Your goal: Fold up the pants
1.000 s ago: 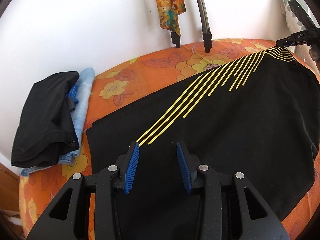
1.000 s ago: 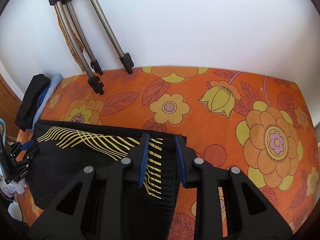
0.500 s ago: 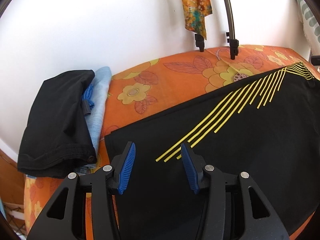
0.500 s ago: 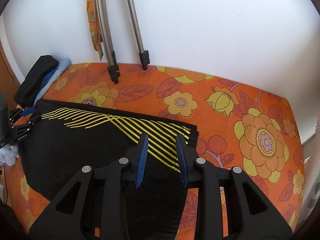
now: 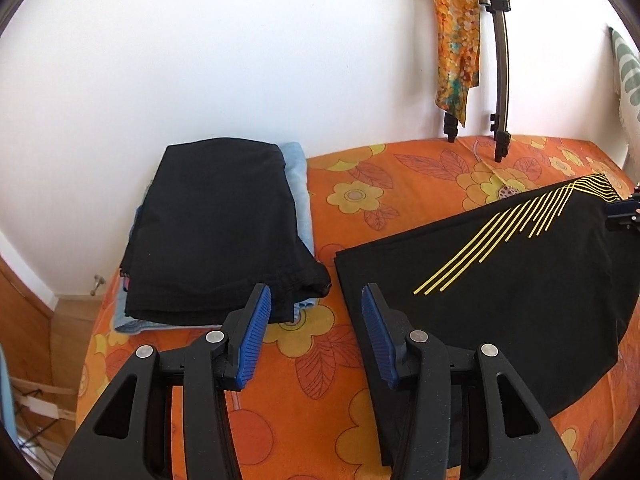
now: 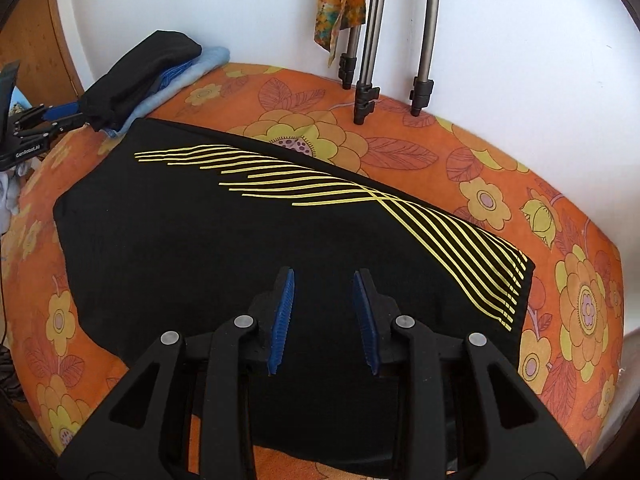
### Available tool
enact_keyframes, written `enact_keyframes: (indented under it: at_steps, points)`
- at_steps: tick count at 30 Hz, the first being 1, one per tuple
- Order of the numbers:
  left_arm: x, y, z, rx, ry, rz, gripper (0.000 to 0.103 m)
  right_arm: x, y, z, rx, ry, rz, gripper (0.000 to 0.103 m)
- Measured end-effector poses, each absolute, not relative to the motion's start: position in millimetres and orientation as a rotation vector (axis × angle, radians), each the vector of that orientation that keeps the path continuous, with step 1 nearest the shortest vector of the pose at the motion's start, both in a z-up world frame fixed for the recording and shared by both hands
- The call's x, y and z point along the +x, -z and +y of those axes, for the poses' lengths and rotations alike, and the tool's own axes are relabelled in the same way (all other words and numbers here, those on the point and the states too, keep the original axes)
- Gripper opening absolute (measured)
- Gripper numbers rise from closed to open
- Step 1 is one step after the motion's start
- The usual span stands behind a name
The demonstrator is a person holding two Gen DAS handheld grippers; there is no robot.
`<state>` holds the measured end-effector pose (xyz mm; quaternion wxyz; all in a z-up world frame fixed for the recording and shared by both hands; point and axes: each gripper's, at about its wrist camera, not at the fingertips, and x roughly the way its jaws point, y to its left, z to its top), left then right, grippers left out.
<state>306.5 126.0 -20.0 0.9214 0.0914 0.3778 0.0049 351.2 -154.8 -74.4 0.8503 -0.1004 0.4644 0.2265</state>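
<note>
Black pants with yellow stripes (image 5: pixel 500 300) (image 6: pixel 200 248) lie folded flat on the orange flowered bed sheet (image 5: pixel 360 200) (image 6: pixel 520 184). My left gripper (image 5: pixel 315 296) hovers open over bare sheet just left of the pants' edge, with nothing between its blue pads; it also shows at the far left of the right wrist view (image 6: pixel 48 120). My right gripper (image 6: pixel 324 280) hangs above the middle of the pants, jaws opening, nothing between them. A small part of it shows at the right edge of the left wrist view (image 5: pixel 624 216).
A stack of folded clothes (image 5: pixel 216 232) (image 6: pixel 136 76), black on top of light blue, sits at the bed's left end. Tripod legs (image 5: pixel 500 120) (image 6: pixel 364 92) and a hanging patterned cloth (image 5: pixel 456 40) stand against the white wall. The bed drops to a wooden floor (image 5: pixel 32 340) at left.
My left gripper slid left off the pants onto bare sheet, rose a little and opened wider. My right gripper moved left from the pants' striped end to their middle and opened slightly.
</note>
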Motion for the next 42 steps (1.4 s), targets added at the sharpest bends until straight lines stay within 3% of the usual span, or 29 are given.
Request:
enact_keyframes:
  at_steps: [3,13,19,25,34,42]
  points:
    - [305.9,26.4,114.3,0.205,0.027,0.777,0.047,373.7,85.9,-158.9,-0.107,-0.504,1.051,0.032]
    - [269.4,30.8,54.4,0.203,0.257,0.8,0.046,399.9,107.5,-138.5,-0.217,-0.429,1.035,0.033]
    - [228.2,28.9,4.5,0.231,0.427,0.827,0.046,413.5,108.6,-142.3,-0.195,-0.371,1.022,0.045]
    - [218.9,27.7,-26.0,0.258,0.501,0.831,0.046,392.8,83.0,-181.2,-0.086,-0.321,0.984,0.046]
    - [218.9,28.7,35.4,0.099,0.326,0.866,0.046,317.7,50.7,-232.7,0.013,-0.325,0.962,0.046]
    - [199.2,30.8,112.3,-0.035,0.163,0.883,0.046,272.6,13.4,-188.4,0.023,-0.45,0.894,0.054]
